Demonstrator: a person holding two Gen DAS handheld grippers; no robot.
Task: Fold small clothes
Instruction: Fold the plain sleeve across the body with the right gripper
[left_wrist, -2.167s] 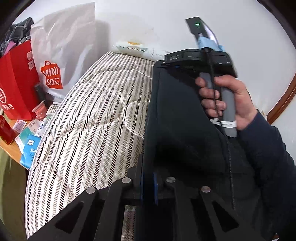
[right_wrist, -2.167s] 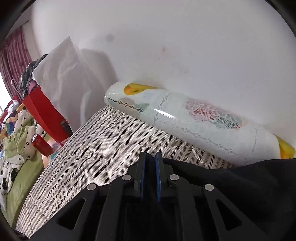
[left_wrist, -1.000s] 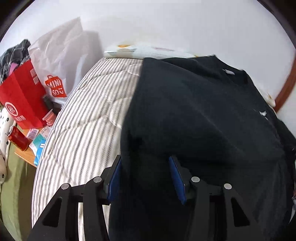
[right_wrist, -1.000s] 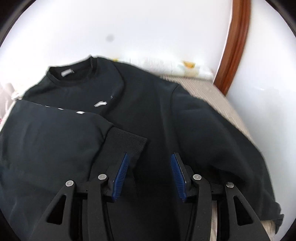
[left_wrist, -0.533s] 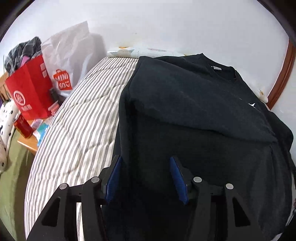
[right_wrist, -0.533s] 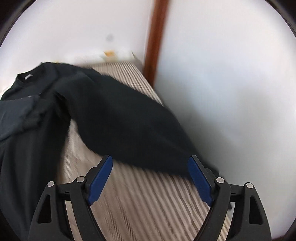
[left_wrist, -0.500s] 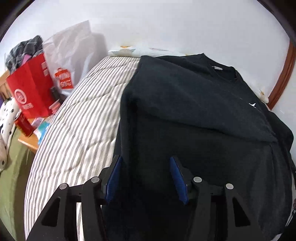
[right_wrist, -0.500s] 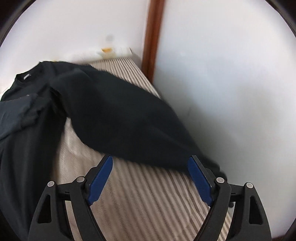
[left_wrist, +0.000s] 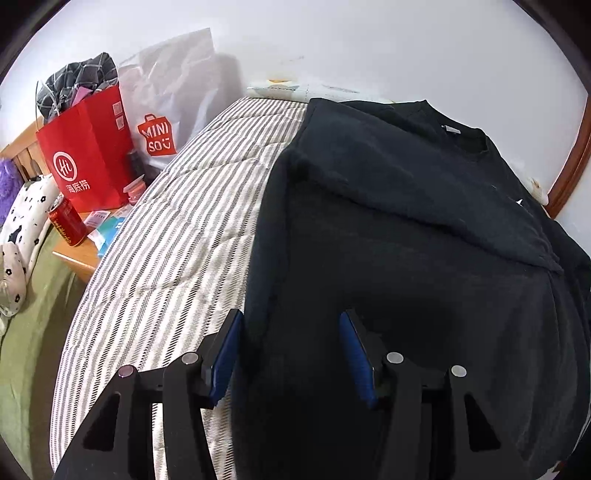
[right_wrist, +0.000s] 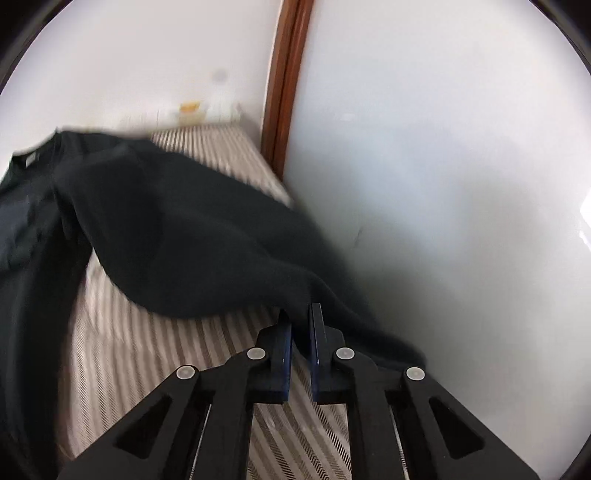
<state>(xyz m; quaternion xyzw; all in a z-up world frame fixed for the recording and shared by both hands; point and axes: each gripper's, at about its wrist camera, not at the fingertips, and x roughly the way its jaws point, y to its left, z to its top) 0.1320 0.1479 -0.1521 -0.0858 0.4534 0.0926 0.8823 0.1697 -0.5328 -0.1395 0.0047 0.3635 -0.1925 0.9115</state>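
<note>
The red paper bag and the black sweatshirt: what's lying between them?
In the left wrist view, striped bedding fills most of the stretch between the red paper bag and the black sweatshirt; a white Miniso bag stands beside the red one.

Left gripper (left_wrist: 291, 341) with fingers spread wide, held low and pointing forward. Right gripper (right_wrist: 300, 334) with fingers nearly together, pinching dark cloth.

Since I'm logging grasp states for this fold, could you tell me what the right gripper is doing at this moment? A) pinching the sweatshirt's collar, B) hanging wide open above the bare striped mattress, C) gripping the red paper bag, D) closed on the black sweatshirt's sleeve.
D: in the right wrist view the right gripper has its blue pads nearly together, with the sleeve of the black sweatshirt caught between them beside the white wall.
</note>
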